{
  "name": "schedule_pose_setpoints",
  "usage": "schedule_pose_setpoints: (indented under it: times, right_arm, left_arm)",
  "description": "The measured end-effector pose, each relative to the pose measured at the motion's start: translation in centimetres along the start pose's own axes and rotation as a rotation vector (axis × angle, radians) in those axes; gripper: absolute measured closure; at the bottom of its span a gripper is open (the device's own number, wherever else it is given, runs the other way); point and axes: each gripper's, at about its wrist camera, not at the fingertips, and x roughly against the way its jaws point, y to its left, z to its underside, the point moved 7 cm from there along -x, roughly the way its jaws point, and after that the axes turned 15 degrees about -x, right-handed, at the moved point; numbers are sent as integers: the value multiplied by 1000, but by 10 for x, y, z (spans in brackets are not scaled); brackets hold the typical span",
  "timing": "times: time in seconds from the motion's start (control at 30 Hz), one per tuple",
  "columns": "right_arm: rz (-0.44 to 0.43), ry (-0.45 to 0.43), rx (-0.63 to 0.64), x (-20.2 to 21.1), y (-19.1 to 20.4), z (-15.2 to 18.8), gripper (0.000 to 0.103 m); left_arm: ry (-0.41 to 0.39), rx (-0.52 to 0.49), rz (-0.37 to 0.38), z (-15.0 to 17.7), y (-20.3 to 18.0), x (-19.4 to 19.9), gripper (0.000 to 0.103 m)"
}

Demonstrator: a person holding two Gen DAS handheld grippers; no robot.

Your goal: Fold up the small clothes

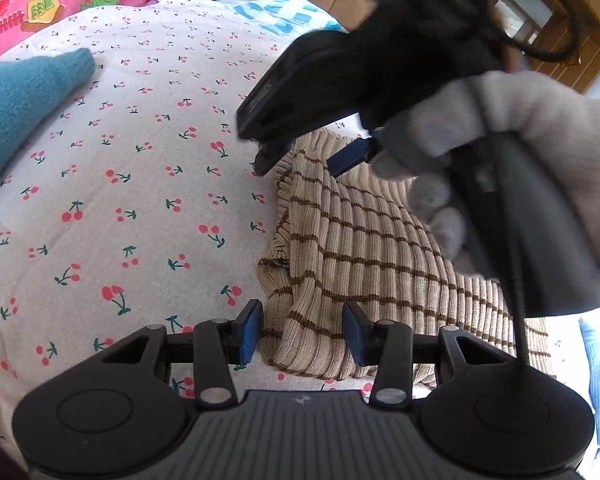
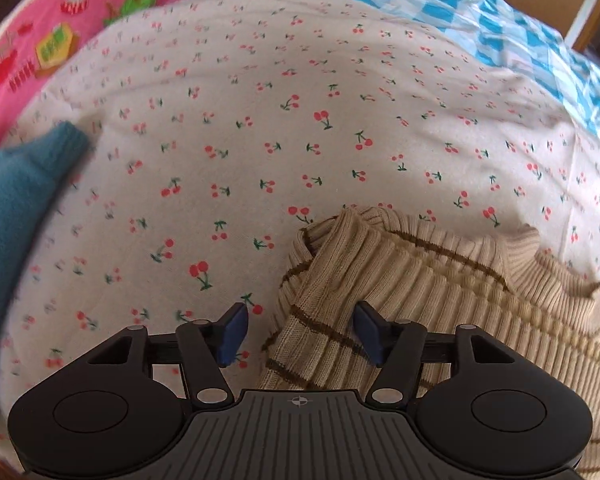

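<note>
A beige ribbed knit garment with brown stripes [image 1: 364, 240] lies rumpled on a cherry-print sheet [image 1: 140, 160]. My left gripper [image 1: 302, 330] is open, its blue pads either side of the garment's near edge, holding nothing. My right gripper shows in the left wrist view [image 1: 312, 156], held by a grey-gloved hand [image 1: 512, 120] above the garment's far end. In the right wrist view the right gripper [image 2: 300, 332] is open over a folded edge of the garment [image 2: 400, 276], with knit cloth between the pads but not clamped.
A teal knit garment [image 1: 16, 100] lies at the left, also in the right wrist view [image 2: 16, 200]. A pink printed pillow [image 1: 40, 4] and blue checked cloth [image 2: 460, 16] lie at the back. Wooden furniture [image 1: 560, 20] stands beyond the bed.
</note>
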Motion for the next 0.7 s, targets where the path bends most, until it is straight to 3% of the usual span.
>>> schedule_pose_setpoints:
  times: [0.1,0.2,0.33,0.47,0.7]
  right_arm:
    - [31,-19,35,-9,1,4,47]
    - [37,-33,45,-4,-7,3,65]
    - [-17,-42,-7,8,-19,1,83]
    - [-89,-65,-83,24,-33,0,89]
    - [-215,-133,-190,62,-65,-1,89]
  left_arm:
    - [2,-7,-10,1,-4,0,56]
    - [1,-10,-10,0,-6,-1,55]
    - [-4,-28,-14,1,-12,0,51]
    - [-31,-53,-24,2,-17,5,43]
    - [-105,-77,-51,6,-29,27,29]
